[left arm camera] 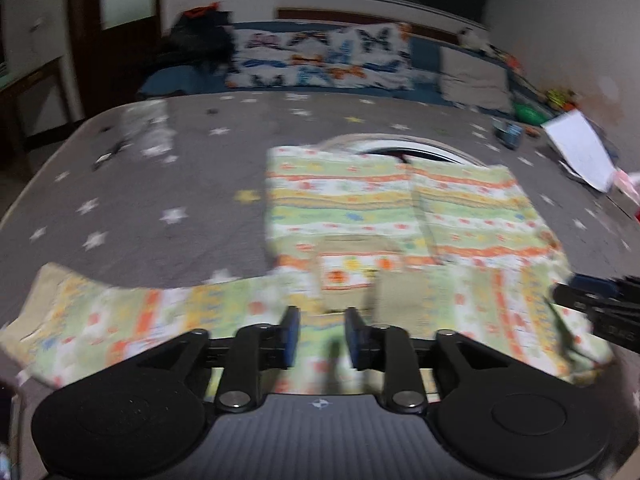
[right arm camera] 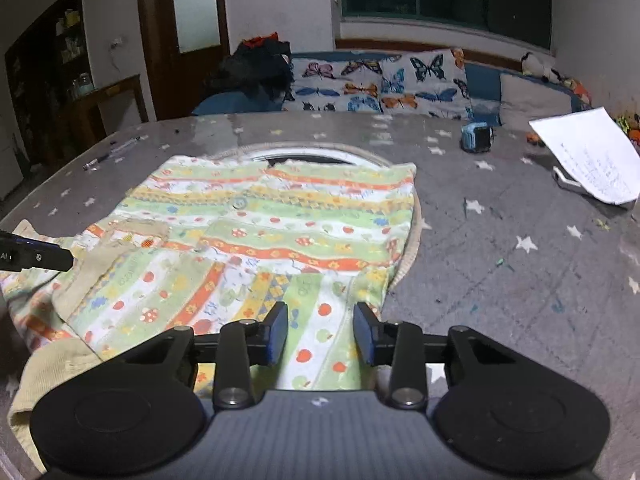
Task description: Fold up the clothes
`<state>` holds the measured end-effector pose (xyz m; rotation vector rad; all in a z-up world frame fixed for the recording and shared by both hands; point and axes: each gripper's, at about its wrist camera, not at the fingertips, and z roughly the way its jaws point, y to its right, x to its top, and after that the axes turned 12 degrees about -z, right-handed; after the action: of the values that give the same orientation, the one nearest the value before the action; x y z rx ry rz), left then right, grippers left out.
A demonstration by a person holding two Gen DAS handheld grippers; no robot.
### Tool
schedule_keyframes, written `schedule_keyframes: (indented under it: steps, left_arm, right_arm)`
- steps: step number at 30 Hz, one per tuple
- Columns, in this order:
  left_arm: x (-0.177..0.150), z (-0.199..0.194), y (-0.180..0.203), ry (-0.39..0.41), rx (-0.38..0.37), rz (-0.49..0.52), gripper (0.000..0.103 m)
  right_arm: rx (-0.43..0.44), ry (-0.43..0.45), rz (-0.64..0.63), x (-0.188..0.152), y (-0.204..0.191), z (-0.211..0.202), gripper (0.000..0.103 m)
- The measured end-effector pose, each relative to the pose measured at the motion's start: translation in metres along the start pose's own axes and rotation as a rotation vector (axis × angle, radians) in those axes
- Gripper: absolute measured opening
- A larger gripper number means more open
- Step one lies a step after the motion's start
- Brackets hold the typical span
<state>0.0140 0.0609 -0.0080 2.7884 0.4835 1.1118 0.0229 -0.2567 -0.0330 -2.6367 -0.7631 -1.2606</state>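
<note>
A child's patterned shirt (left arm camera: 384, 208) in green, orange and yellow stripes lies flat on the grey star-print table (left arm camera: 160, 176). One sleeve (left arm camera: 104, 320) stretches out to the left in the left wrist view. My left gripper (left arm camera: 322, 334) is open above the shirt's near edge, holding nothing. My right gripper (right arm camera: 321, 332) is open above the shirt (right arm camera: 280, 216) at its folded near part. The right gripper's tip shows at the right edge of the left wrist view (left arm camera: 600, 312); the left one's tip (right arm camera: 36, 256) shows at the left of the right wrist view.
A white sheet of paper (right arm camera: 588, 156) lies at the table's right. A small blue object (right arm camera: 476, 138) stands at the back right. A pen (right arm camera: 112, 154) lies at the far left. A butterfly-print cushion (right arm camera: 380, 84) and dark clothes (right arm camera: 256, 68) sit on a sofa behind.
</note>
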Motion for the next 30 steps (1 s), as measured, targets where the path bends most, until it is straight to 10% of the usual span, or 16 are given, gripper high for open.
schedule_keyframes:
  steps: [19,25,30]
  left_arm:
    - [0.019,-0.017,-0.166,0.133,0.409,-0.38,0.046]
    - [0.018,-0.008,-0.19,0.099,0.43,-0.421,0.045]
    - [0.018,-0.005,-0.187,0.113,0.389,-0.423,0.02]
  right_arm:
    - [0.06,0.009,-0.073,0.004,-0.033,-0.007,0.037]
    - [0.071,0.01,-0.082,0.008,-0.039,-0.006,0.037]
    - [0.075,0.007,-0.087,0.008,-0.044,-0.004,0.037]
